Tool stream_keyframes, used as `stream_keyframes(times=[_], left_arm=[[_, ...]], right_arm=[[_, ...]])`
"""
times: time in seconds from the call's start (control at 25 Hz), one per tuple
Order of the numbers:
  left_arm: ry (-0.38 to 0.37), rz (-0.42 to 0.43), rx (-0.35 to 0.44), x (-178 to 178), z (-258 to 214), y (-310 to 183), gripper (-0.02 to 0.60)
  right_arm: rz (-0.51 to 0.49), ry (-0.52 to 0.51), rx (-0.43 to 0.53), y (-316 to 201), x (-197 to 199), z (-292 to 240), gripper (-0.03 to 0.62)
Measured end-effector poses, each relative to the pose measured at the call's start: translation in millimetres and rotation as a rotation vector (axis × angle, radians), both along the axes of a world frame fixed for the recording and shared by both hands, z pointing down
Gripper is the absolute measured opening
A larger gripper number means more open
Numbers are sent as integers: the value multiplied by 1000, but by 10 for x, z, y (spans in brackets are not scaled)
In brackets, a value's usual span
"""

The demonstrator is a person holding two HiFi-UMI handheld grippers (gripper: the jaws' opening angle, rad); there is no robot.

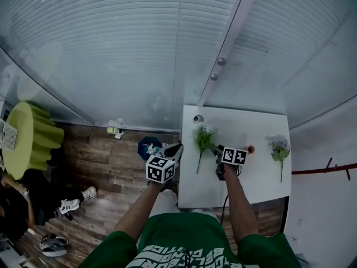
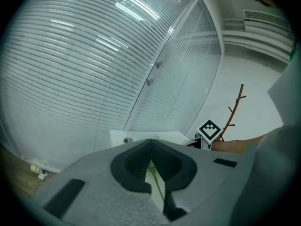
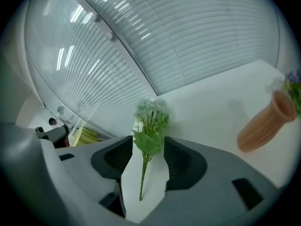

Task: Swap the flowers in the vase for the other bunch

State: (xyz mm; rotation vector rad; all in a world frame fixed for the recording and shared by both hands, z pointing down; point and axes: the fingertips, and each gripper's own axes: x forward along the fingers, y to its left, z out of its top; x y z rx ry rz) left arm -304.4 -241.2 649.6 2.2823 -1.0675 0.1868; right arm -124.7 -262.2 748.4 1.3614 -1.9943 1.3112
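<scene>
A white-and-green bunch (image 1: 203, 140) lies flat on the white table (image 1: 262, 177), stem toward me. In the right gripper view this bunch (image 3: 149, 126) shows between the wide-apart jaws of my right gripper (image 3: 147, 140), and the pads do not press on it. That gripper (image 1: 217, 148) hovers just right of the bunch, open. The terracotta vase (image 3: 265, 124) stands to its right, with nothing in it; in the head view the vase (image 1: 251, 149) peeks past the marker cube. A purple bunch (image 1: 280, 149) lies at the table's right. My left gripper (image 1: 178, 148) hangs off the table's left edge, tips together (image 2: 150, 141), holding nothing.
A glass wall with blinds runs behind the table. A small round fitting (image 1: 198, 118) sits at the table's back left corner. On the wooden floor to the left are a blue object (image 1: 148, 147), a yellow-green ribbed seat (image 1: 33, 135), shoes (image 1: 70, 205) and a seated person (image 1: 14, 202).
</scene>
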Motion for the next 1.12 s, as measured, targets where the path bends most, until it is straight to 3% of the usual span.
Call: stream_keyframes(times=[0.24, 0.4, 0.56, 0.84, 1.12], left_arm=[[-17, -24, 57, 476, -291, 91, 8], [-41, -46, 92, 769, -472, 158, 8], [-51, -71, 127, 1034, -630, 181, 8], [-65, -65, 187, 1494, -912, 238, 8], [-66, -22, 217, 1935, -1004, 223, 8]], right_arm=[[-129, 111, 182, 2, 321, -634, 193], [-180, 176, 301, 18, 572, -1059, 88], [-210, 161, 418, 36, 811, -1422, 26], [-193, 161, 590, 165, 1345, -1996, 14], [-132, 189, 629, 300, 1925, -2157, 14]])
